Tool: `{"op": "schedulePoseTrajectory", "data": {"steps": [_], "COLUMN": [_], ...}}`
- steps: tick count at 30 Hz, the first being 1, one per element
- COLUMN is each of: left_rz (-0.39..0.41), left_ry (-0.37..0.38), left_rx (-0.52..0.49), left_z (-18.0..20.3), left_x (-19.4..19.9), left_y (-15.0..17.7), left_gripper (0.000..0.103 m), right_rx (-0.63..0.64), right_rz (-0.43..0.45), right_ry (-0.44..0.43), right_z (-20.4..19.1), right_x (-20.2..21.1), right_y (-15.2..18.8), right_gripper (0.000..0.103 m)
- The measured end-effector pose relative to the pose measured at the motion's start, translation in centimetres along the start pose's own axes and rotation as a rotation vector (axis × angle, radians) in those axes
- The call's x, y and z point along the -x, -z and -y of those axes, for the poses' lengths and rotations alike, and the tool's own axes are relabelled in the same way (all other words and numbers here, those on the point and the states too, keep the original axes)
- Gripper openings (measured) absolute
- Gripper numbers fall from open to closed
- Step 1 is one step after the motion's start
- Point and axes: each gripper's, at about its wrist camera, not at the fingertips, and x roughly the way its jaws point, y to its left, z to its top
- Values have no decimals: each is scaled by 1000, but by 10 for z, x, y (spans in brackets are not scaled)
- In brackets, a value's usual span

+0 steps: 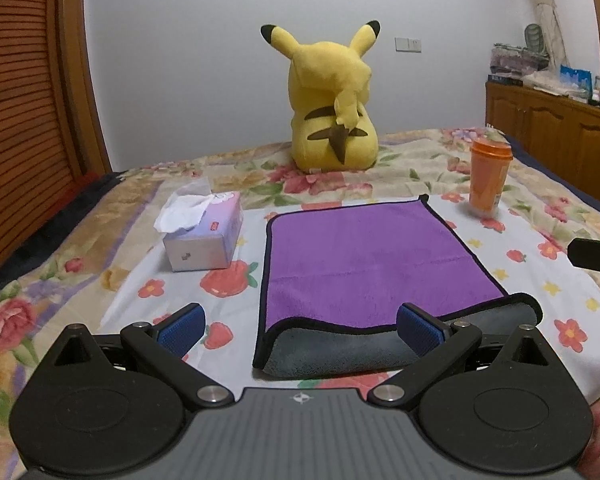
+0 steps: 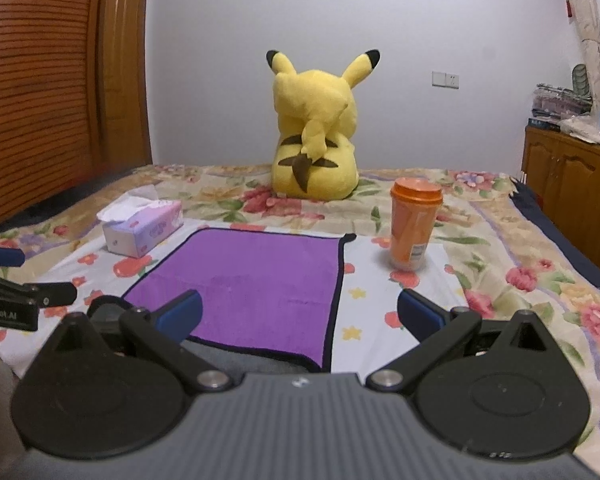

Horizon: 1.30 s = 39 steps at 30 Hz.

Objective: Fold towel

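A purple towel (image 1: pixel 364 256) with a black hem and grey underside lies on the bed, its near edge folded so the grey side (image 1: pixel 340 352) shows. It also shows in the right wrist view (image 2: pixel 252 280). My left gripper (image 1: pixel 300 330) is open and empty, hovering over the towel's near left corner. My right gripper (image 2: pixel 298 316) is open and empty, over the towel's near right corner. The left gripper's tip (image 2: pixel 40 300) shows at the left of the right wrist view, and the right gripper's tip (image 1: pixel 596 258) at the right of the left wrist view.
A tissue box (image 1: pixel 202 236) sits left of the towel. An orange lidded cup (image 1: pixel 488 174) stands at its far right. A yellow plush toy (image 1: pixel 332 116) sits behind. The bed has a floral sheet (image 1: pixel 80 264). A wooden cabinet (image 1: pixel 556 128) stands at the right.
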Motion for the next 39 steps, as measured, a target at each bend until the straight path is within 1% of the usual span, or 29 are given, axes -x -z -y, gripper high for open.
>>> {"op": "schedulePoseTrajectory", "data": {"steps": [11, 21, 27, 31, 37, 38, 39], "left_rz": [-47, -100, -134, -158, -193, -197, -201], "left_ry": [24, 37, 37, 25, 32, 37, 42], "left_rx": [2, 28, 50, 75, 114, 117, 120], "left_z": [-6, -21, -31, -39, -49, -50, -50], "left_x": [-32, -68, -87, -98, -109, -111, -112], "left_y": [-2, -2, 1, 3, 5, 6, 6], "left_gripper": [103, 103, 98, 96, 87, 86, 85], "right_rx": [31, 56, 52, 58, 56, 56, 55], "right_rz": [-83, -171, -218, -248, -285, -290, -292], "right_ry": [-28, -66, -86, -95, -92, -89, -87], "right_z": [-3, -4, -2, -2, 2, 3, 3], "right_x": [-29, -57, -71, -81, -96, -98, -100], "right_y": [4, 9, 14, 15, 19, 20, 20], "right_gripper": [103, 103, 103, 103, 102, 101, 95]}}
